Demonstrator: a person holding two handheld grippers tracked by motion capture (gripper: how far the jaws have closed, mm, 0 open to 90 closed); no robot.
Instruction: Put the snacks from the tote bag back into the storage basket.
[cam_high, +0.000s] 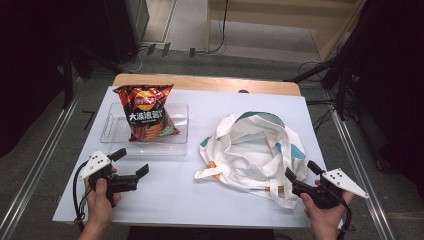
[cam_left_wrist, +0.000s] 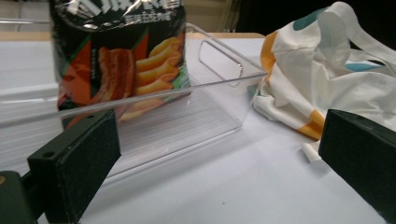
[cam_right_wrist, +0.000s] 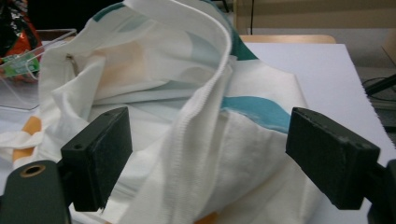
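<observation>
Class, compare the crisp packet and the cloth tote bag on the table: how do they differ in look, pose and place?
The crisp packet is dark and glossy with red and orange print; the tote bag is white cloth with teal and orange patches. The packet stands in the clear tray; the bag lies slumped on the white table, its mouth gaping. The right gripper has its open jaws at the bag; the open left gripper stays short of the tray. Both are soft containers.
</observation>
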